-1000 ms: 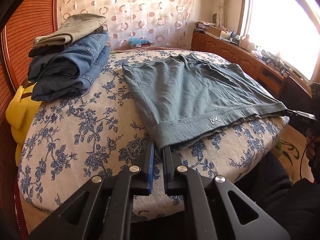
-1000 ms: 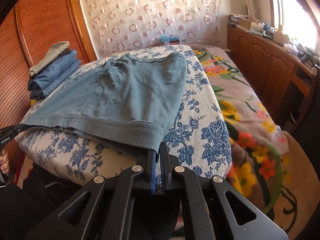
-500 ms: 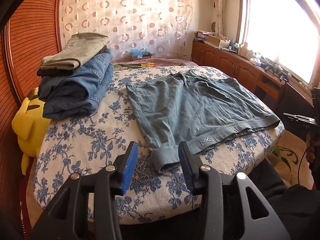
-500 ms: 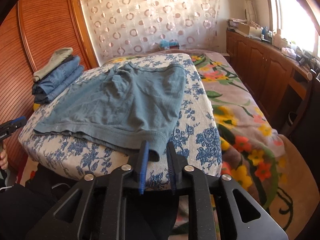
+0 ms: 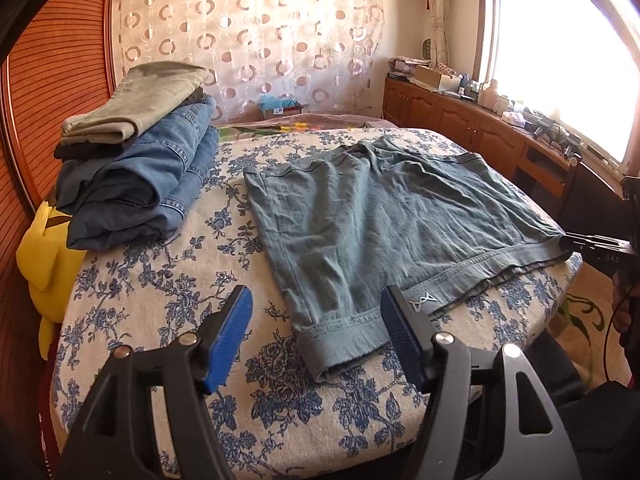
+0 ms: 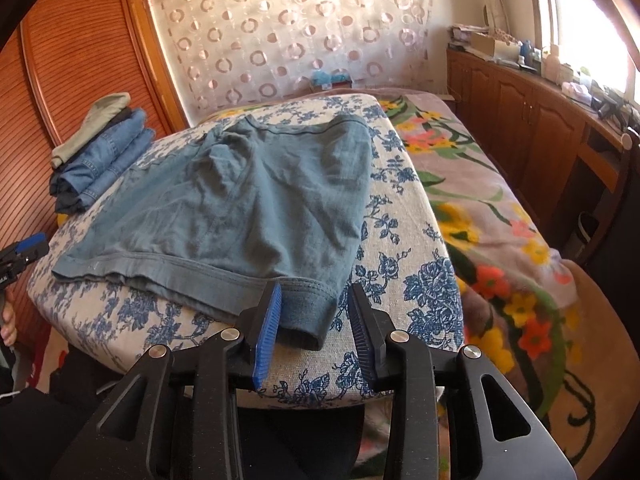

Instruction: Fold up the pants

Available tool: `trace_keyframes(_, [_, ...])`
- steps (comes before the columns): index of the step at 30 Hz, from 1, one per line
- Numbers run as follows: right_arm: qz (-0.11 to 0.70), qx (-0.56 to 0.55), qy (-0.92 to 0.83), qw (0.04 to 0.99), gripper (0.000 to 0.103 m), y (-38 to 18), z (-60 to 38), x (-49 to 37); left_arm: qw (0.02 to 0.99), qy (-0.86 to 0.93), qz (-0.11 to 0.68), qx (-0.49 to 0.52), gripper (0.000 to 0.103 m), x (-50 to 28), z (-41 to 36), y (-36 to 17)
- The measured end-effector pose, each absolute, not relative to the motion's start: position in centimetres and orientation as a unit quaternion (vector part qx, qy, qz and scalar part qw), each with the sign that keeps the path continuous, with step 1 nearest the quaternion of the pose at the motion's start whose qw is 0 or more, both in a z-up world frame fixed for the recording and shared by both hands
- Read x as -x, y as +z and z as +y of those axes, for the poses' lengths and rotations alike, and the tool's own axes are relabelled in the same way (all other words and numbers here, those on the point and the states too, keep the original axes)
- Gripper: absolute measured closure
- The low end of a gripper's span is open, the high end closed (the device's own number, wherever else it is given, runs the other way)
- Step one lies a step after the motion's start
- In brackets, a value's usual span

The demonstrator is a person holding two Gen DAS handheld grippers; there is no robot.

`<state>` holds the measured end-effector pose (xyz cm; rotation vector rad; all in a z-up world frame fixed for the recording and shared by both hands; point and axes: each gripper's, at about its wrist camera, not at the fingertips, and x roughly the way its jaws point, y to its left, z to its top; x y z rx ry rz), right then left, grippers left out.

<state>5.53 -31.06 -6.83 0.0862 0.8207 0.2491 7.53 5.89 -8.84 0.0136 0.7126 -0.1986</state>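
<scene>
Sunlight is pouring from the window to the right of both grippers across a padded board covered in blue floral cloth; the teal shorts are lying spread flat on it just ahead of the tools, waistband at the far end and hems hanging toward the near edge; a stack of folded jeans is sitting well ahead and to the left of the left gripper.

As a judgement, the main risk is sitting at the near edge; the hem corners are drooping over the rim of the board, so the fabric could be sliding off under its own weight before either tool is closing on it; a one-sided grab could also be dragging the shorts askew and wrinkling the flat lay; pinching only the top layer of the cuff would be leaving the lower layer behind and spoiling the fold; a long swing to the left could be nudging the jeans.

Both tools are standing wide open and holding nothing; the left gripper's blue pads are straddling the left leg cuff, the right-hand pad seeming to brush the hem beside the small logo, though contact is hard to confirm; the right gripper is hovering with its jaws either side of the other cuff corner, the left pad just beside the cloth.
</scene>
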Motion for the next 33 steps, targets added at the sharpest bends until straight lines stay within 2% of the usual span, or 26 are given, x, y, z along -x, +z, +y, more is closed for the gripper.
trace_keyframes(13, [0.414,-0.039,0.115,0.902,0.069,-7.7,-30.9,-5.5,0.924,-0.077,0.374,-0.010,0.037,-8.8,6.2,-11.3])
trace_keyframes(20, [0.411,-0.039,0.118,0.903,0.092,-7.5,-31.1,-5.7,0.917,-0.071,0.391,-0.009,0.037,-9.2,6.3,-12.7])
trace_keyframes(25, [0.393,-0.038,0.133,0.909,0.097,-6.0,-30.4,-6.2,0.918,-0.073,0.390,-0.002,0.037,-9.2,6.5,-12.8])
trace_keyframes(33, [0.359,-0.011,0.185,0.915,0.098,-3.0,-25.5,-7.9,0.926,-0.070,0.370,0.005,0.037,-8.3,7.4,-11.4])
